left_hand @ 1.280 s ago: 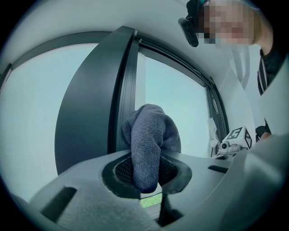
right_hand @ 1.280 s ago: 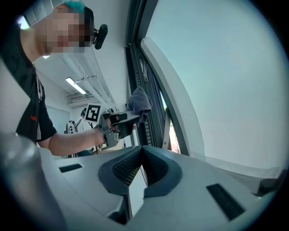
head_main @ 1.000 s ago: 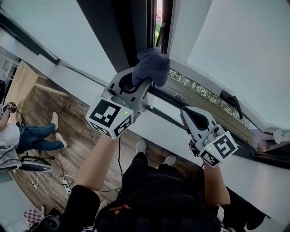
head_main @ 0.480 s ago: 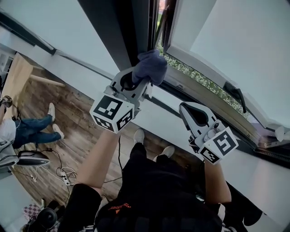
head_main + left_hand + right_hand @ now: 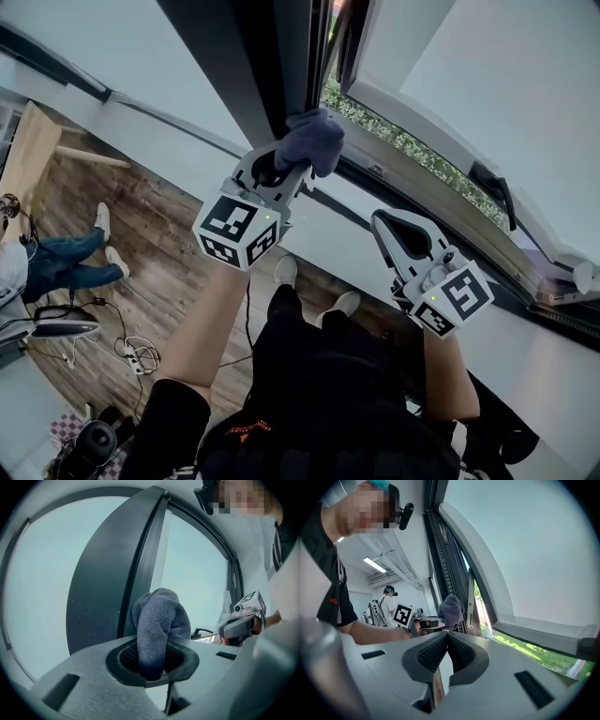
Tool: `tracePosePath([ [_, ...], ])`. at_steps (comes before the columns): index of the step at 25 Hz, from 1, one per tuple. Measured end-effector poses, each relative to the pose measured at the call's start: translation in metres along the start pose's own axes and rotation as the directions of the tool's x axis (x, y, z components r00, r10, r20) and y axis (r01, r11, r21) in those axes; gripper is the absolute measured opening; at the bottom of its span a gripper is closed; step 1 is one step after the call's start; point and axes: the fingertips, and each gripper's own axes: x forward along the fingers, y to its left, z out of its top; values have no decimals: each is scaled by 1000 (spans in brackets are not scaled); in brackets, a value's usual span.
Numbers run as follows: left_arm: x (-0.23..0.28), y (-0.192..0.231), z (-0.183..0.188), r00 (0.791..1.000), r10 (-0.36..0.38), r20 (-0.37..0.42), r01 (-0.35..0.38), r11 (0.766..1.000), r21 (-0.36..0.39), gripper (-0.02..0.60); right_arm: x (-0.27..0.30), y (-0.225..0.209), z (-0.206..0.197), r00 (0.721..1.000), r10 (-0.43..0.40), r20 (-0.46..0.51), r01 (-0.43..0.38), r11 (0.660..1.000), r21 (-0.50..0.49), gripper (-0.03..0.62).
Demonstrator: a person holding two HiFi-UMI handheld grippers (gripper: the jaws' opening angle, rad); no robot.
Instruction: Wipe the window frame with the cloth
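Note:
A grey-blue cloth bulges out of my left gripper, whose jaws are shut on it. It presses against the dark upright window frame. In the left gripper view the cloth stands up between the jaws in front of the frame. My right gripper hangs lower right, below the open sash, shut and empty; its pads meet in the right gripper view. From there the cloth shows beside the frame.
The open sash carries a black handle; greenery shows through the gap. A white wall ledge runs below the window. Wooden floor lies beneath, with cables, a seated person's legs at left, and another person in the room.
The left gripper and cloth have shifted slightly up and right along the frame. The right gripper has held about the same place. The sash gap looks wider.

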Motion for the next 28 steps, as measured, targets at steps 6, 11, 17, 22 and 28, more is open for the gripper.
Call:
tracePosePath([
  [6, 2, 6, -27, 1000, 5, -31, -6, 1000, -21, 67, 6, -1, -15, 1000, 7, -23, -7, 1000, 18, 5],
  [11, 5, 12, -47, 998, 4, -57, -6, 999, -37, 66, 12, -2, -24, 999, 11, -39, -10, 999, 32, 5],
  [17, 10, 17, -68, 997, -1, -82, -4, 998, -57, 66, 17, -5, -33, 998, 10, -58, -7, 999, 45, 5],
  [22, 13, 21, -82, 995, -6, -96, -1, 998, -66, 66, 20, -7, -39, 998, 3, -69, 0, 999, 50, 5],
  [28, 15, 24, -101, 992, -7, -123, -3, 997, -78, 66, 20, -10, -41, 997, -7, -80, 12, 999, 52, 5],
])
